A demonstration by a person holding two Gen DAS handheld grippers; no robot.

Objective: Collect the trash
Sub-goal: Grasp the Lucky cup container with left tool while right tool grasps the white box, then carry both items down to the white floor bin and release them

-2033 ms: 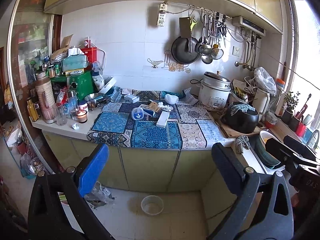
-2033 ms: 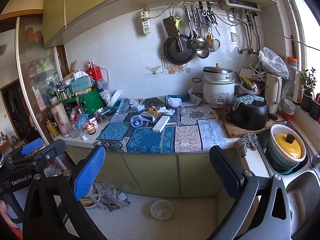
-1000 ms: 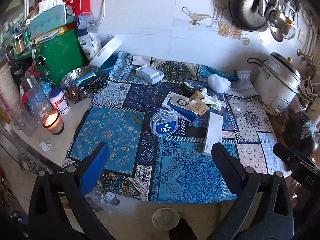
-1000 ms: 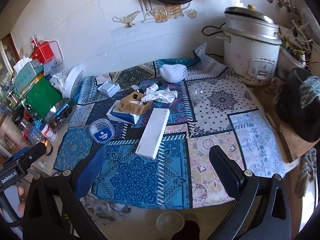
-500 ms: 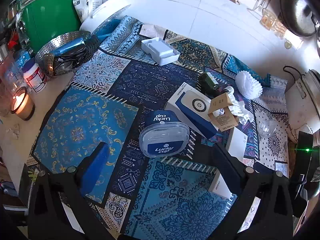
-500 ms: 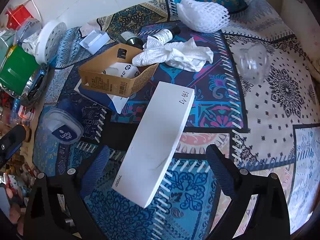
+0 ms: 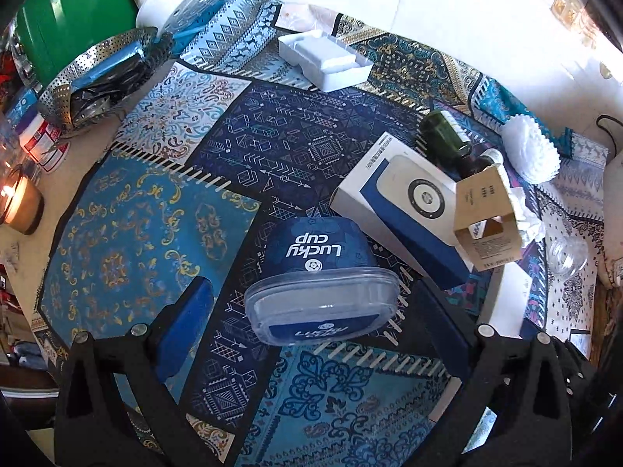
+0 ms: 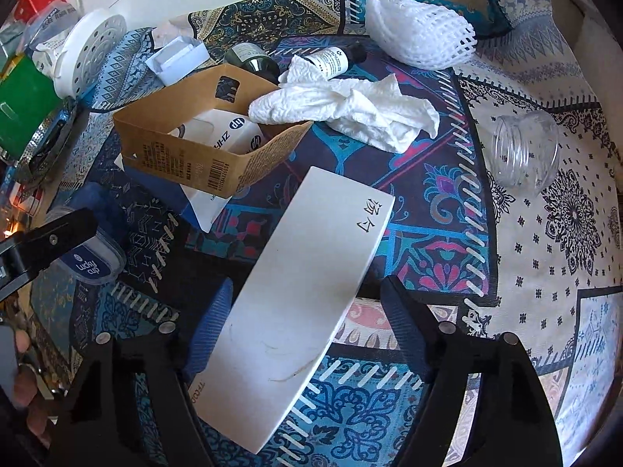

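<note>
Trash covers a patterned blue cloth (image 7: 128,241) on the counter. In the left wrist view, a blue Lucky Cup tub (image 7: 321,282) with a clear lid sits between the fingers of the left gripper (image 7: 311,315), whose jaws stand wide apart with a gap on each side of the tub, so nothing is held. Just beyond the tub lies a white-and-navy box (image 7: 405,210), with a small brown carton (image 7: 486,222) leaning on its far end. A dark green bottle (image 7: 447,132) lies behind the box, a white plastic tray (image 7: 325,58) further back, and a white foam net (image 7: 531,148) to the right. A lit candle (image 7: 19,202) stands at the left edge, off the cloth.

In the right wrist view, a long white box (image 8: 300,303) lies aslant on the cloth, its near end between the fingers of the right gripper (image 8: 307,319). The jaws have just been closing; the blue left pad sits at the box's edge and the right pad seems close beside it, yet whether they press on it I cannot tell. Behind the box are the brown carton (image 8: 202,148), a crumpled white tissue (image 8: 350,109), a small white-labelled bottle (image 8: 331,60) and the foam net (image 8: 420,35). A clear jar (image 8: 523,153) lies on its side to the right.
</note>
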